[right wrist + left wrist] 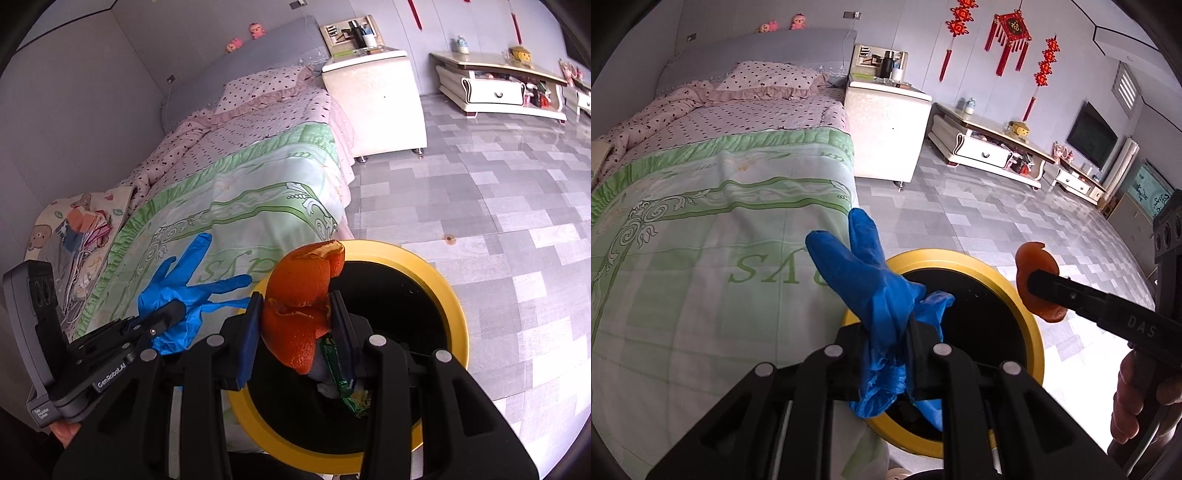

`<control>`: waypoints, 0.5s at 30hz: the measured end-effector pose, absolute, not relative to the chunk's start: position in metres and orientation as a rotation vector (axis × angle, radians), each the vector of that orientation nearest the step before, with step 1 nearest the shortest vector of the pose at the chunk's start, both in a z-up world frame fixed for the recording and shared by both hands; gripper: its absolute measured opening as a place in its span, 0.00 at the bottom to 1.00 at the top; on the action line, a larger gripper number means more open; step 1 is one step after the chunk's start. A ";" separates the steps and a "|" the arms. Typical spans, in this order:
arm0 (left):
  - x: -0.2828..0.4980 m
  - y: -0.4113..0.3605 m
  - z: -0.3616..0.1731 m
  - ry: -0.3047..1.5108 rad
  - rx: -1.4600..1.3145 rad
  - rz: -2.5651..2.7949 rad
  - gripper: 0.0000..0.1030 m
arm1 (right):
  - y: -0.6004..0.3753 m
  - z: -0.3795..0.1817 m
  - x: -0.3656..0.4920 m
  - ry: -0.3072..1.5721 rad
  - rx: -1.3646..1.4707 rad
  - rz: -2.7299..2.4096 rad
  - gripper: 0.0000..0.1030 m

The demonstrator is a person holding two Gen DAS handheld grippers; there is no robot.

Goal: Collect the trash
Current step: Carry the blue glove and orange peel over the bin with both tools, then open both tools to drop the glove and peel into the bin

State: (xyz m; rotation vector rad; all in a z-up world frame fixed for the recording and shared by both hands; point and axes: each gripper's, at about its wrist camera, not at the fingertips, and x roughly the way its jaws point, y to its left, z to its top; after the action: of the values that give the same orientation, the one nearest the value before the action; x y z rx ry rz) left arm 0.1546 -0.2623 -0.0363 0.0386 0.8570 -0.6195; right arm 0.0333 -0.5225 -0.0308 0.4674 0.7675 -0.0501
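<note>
Beside the bed [701,229], both grippers hang over the yellow-rimmed bin [436,273] — left gripper [890,328] fingers clamp a blue glove [871,273], right gripper [297,321] fingers an orange peel [303,295].

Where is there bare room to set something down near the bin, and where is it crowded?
Free: the grey tiled floor between the yellow-rimmed bin, the white nightstand and the TV cabinet; also the green bedspread beside the bin. Crowded: over the bin mouth, where the left claw grips a blue glove and the right claw an orange peel.
</note>
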 end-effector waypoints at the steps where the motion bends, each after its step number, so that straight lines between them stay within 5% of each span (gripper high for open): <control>1: 0.156 -0.263 -0.037 0.862 0.039 -0.622 0.13 | -0.522 -0.032 0.033 0.768 0.470 -0.053 0.34; 5: 0.156 -0.269 -0.040 0.870 0.035 -0.633 0.20 | -0.526 -0.034 0.035 0.769 0.486 -0.071 0.37; 10: 0.157 -0.266 -0.034 0.869 0.010 -0.640 0.43 | -0.533 -0.031 0.030 0.749 0.506 -0.105 0.42; 15: 0.155 -0.258 -0.030 0.852 0.008 -0.634 0.45 | -0.541 -0.026 0.025 0.735 0.519 -0.126 0.42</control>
State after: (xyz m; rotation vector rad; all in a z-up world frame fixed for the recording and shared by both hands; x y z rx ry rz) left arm 0.1549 -0.2579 -0.0299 0.0080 0.8524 -0.6338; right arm 0.0247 -0.5406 -0.0264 0.5191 0.7349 -0.1256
